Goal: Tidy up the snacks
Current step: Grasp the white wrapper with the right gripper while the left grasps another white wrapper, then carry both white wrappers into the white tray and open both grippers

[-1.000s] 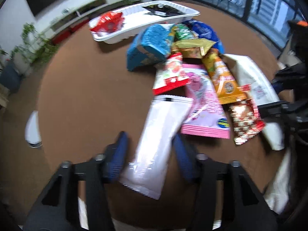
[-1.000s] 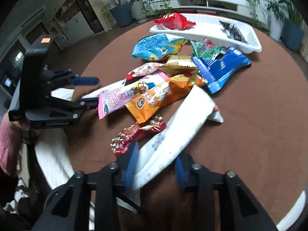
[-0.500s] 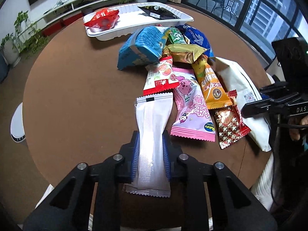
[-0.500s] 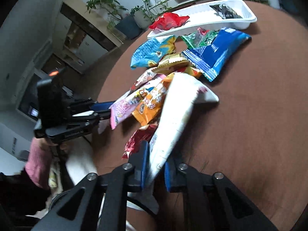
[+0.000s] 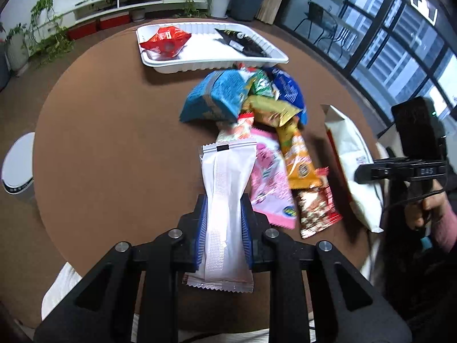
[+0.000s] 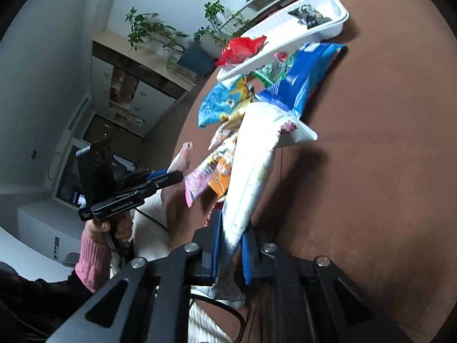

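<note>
My left gripper (image 5: 223, 228) is shut on a long white snack packet (image 5: 227, 188) and holds it lifted over the brown round table (image 5: 114, 143). My right gripper (image 6: 232, 245) is shut on a large white bag (image 6: 257, 157), raised and tilted; the bag also shows in the left wrist view (image 5: 352, 165). A pile of snacks lies mid-table: a light blue bag (image 5: 217, 97), a pink packet (image 5: 271, 183), an orange packet (image 5: 298, 154), a red patterned packet (image 5: 315, 208). A white tray (image 5: 200, 63) at the far side holds a red packet (image 5: 165, 43) and a black packet (image 5: 242, 44).
A dark blue bag (image 6: 302, 83), a green packet (image 5: 261, 85) and a gold packet (image 5: 271, 108) lie in the pile near the tray. A white bin (image 5: 17, 165) stands left of the table. Plants and a low shelf (image 5: 128, 0) stand beyond.
Both grippers closed, the left on the white packet and the right on the white bag, then lifted them off the table. The right view has tilted.
</note>
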